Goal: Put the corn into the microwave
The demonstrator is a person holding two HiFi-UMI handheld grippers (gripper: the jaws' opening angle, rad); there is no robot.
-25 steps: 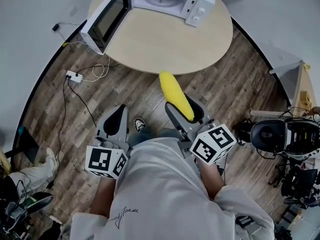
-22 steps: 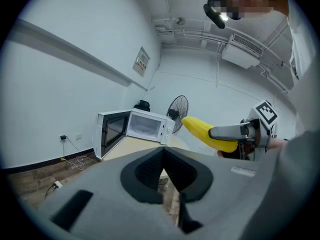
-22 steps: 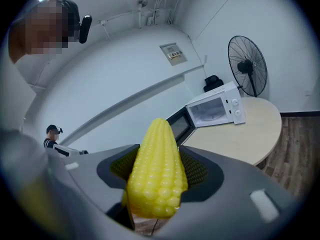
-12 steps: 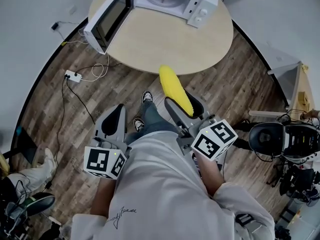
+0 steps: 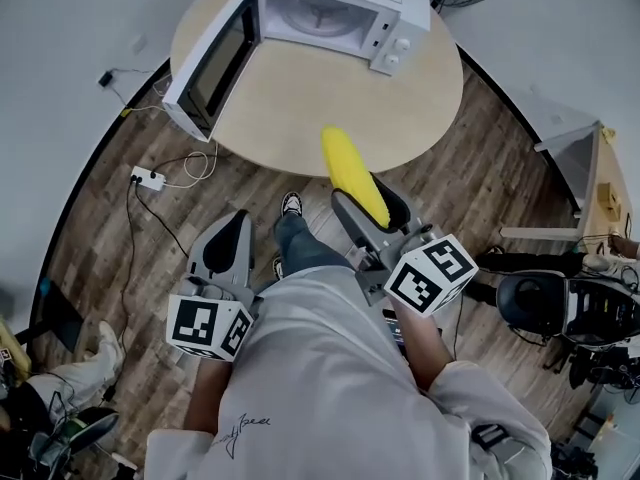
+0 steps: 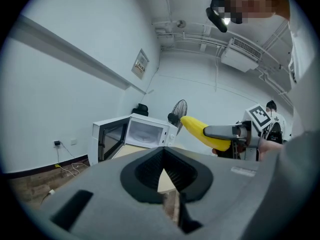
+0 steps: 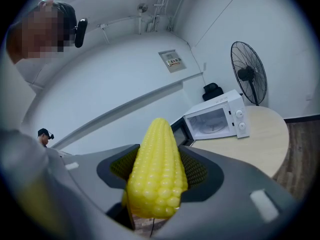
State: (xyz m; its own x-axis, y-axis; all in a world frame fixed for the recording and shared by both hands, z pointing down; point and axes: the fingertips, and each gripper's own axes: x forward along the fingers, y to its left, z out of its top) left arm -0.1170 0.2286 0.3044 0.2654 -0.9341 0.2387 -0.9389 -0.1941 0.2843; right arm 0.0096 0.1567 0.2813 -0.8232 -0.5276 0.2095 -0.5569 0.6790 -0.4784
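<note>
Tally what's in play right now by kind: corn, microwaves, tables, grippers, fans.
corn: 1, clamped in the right gripper
microwave: 1, door open, on the table
table: 1, round
grippers: 2, the left gripper empty and shut, the right gripper on the corn
fan: 1, behind the table
Total: 6

We find the microwave open-mouthed toward us across bare table — a free way in; its door, swung out left, walls that side.
</note>
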